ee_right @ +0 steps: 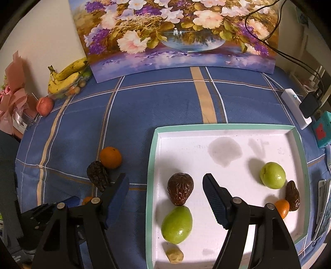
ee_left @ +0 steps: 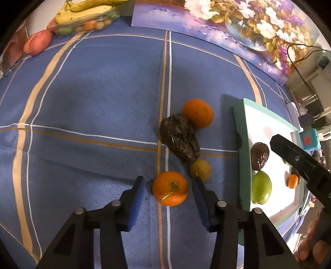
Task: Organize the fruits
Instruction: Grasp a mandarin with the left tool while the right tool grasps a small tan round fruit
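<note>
Your left gripper (ee_left: pixel 168 186) is sitting low in the frame with its jaws open wide, one on each side of the stemmed orange (ee_left: pixel 170 188), not squeezing it. Your right gripper (ee_right: pixel 165 186) is hanging open too, holding nothing, with a brown fruit (ee_right: pixel 180 188) between its fingers. That fruit is lying in the white tray (ee_right: pixel 227 127), lower middle of the frame.

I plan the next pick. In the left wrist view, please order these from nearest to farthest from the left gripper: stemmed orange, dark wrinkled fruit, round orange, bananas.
1. Stemmed orange, between the open fingers of the left gripper.
2. Dark wrinkled fruit, just beyond.
3. Round orange, behind it.
4. Bananas, far left corner.
</note>
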The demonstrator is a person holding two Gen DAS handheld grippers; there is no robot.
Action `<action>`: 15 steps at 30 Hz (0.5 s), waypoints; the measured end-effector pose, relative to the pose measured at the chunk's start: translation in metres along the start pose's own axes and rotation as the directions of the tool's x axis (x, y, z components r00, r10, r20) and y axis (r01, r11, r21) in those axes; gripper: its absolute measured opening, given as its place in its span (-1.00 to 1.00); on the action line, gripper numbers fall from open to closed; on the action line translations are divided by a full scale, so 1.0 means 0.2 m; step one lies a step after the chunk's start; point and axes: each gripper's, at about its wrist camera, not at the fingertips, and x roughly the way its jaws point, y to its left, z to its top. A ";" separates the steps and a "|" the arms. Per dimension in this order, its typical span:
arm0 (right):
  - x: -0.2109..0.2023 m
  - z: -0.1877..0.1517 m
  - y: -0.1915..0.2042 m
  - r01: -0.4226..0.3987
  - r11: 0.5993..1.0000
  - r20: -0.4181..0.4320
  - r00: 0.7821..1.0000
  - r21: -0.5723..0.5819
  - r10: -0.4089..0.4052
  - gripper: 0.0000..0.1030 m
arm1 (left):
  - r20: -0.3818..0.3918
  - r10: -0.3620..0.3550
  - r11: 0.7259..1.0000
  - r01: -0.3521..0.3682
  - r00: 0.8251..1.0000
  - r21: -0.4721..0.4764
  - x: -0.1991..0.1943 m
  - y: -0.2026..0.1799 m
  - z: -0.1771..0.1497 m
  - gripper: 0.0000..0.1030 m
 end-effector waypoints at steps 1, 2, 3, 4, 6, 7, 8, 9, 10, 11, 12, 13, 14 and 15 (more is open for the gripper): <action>0.00 0.00 0.00 0.000 1.000 0.000 1.000 0.000 0.000 0.45 | -0.001 -0.004 1.000 0.004 1.000 0.002 0.00 0.00 -0.01 -0.24; 0.00 0.00 0.00 -0.001 1.000 0.000 1.000 0.000 0.001 0.45 | -0.004 -0.005 1.000 0.005 1.000 0.005 0.00 0.00 -0.01 -0.26; 0.00 0.00 0.00 -0.001 1.000 0.000 1.000 0.001 0.001 0.45 | -0.005 -0.005 1.000 0.006 1.000 0.007 0.00 -0.01 -0.01 -0.26; 0.00 0.00 0.00 -0.002 1.000 -0.001 1.000 0.002 0.002 0.45 | -0.006 -0.010 1.000 0.010 1.000 0.008 0.00 -0.01 -0.01 -0.27; 0.00 -0.01 0.00 -0.003 1.000 0.000 1.000 0.002 0.003 0.45 | -0.008 -0.029 1.000 0.029 1.000 -0.001 -0.01 0.00 0.00 -0.27; 0.00 -0.01 0.00 -0.003 1.000 0.001 1.000 0.001 0.003 0.45 | -0.004 -0.039 0.999 0.039 0.999 -0.013 -0.02 0.02 0.00 -0.27; 0.00 -0.01 0.00 -0.002 1.000 0.001 1.000 -0.001 0.002 0.45 | 0.004 -0.047 0.998 0.048 0.999 -0.029 -0.03 0.04 0.00 -0.27; 0.00 -0.01 0.01 -0.003 1.000 0.002 1.000 -0.002 0.003 0.45 | 0.014 -0.056 0.997 0.057 0.998 -0.046 -0.05 0.06 0.00 -0.27; 0.00 -0.01 0.01 -0.007 1.000 0.002 1.000 -0.004 0.007 0.45 | 0.027 -0.063 0.996 0.064 0.998 -0.065 -0.08 0.10 0.01 -0.27; 0.01 -0.01 0.02 -0.012 1.000 0.001 1.000 -0.008 0.012 0.45 | 0.049 -0.062 0.993 0.067 0.997 -0.093 -0.11 0.14 0.01 -0.27; 0.01 -0.01 0.03 -0.020 1.000 -0.001 1.000 -0.015 0.020 0.45 | 0.064 -0.055 0.992 0.062 0.996 -0.110 -0.13 0.17 0.02 -0.27; 0.01 -0.01 0.05 -0.029 0.999 -0.005 1.000 -0.027 0.029 0.45 | 0.080 -0.046 0.990 0.056 0.996 -0.130 -0.16 0.20 0.02 -0.27; 0.02 -0.01 0.07 -0.036 0.999 -0.008 0.999 -0.038 0.036 0.45 | 0.095 -0.037 0.987 0.052 0.995 -0.152 -0.18 0.24 0.02 -0.27; 0.02 -0.01 0.09 -0.042 0.998 -0.010 0.999 -0.049 0.042 0.44 | 0.109 -0.035 0.983 0.053 0.993 -0.174 -0.21 0.28 0.03 -0.27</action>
